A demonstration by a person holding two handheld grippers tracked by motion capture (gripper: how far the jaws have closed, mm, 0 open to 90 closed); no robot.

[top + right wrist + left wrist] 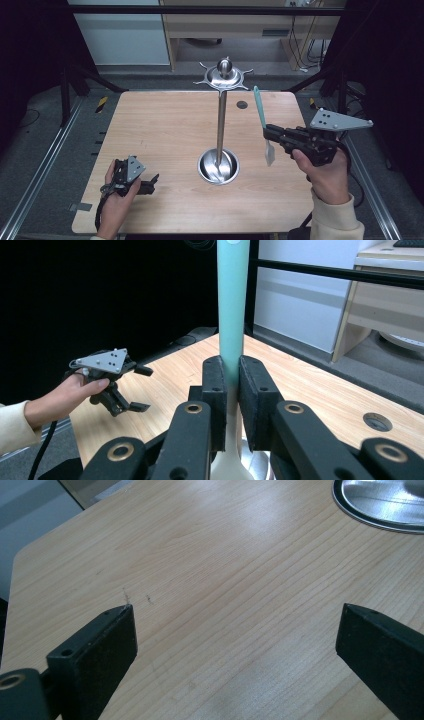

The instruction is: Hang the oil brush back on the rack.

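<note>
The right tool (272, 134) has its jaws clamped tight on a teal-handled spatula (261, 114), gripping it around mid-length: the teal handle stands up and leans slightly away, the pale blade (269, 153) hangs below the jaws, off the tabletop (165, 125). In the right gripper view the handle (232, 300) rises dead centre between the two pads (215, 390), a clean, square grip.

The likely target is the steel utensil stand (220, 120) in the middle, a bowl-shaped base (218, 166), a slim pole and a crown of hooks (224, 77) at the top. If hanging is the plan, the handle's tip needs to go up to one of those hooks, so keep the spatula upright, lift straight before travelling left, and approach the crown from outside rather than brushing the pole. The grip sits fairly low, which leaves plenty of free handle to present. I cannot make out a hanging hole at the tip.

The left tool (142, 182) rests near the front left corner, jaws wide apart with nothing between them; its own view shows bare wood and the rim of the base (380, 517). It could steady the stand if it wobbles.

The surface is light wood grain with rounded corners and a small dark round insert (242, 104) near the far edge. Beyond it, grey floor, a pale wooden desk (250, 25) with cables, black curtains on both sides.
</note>
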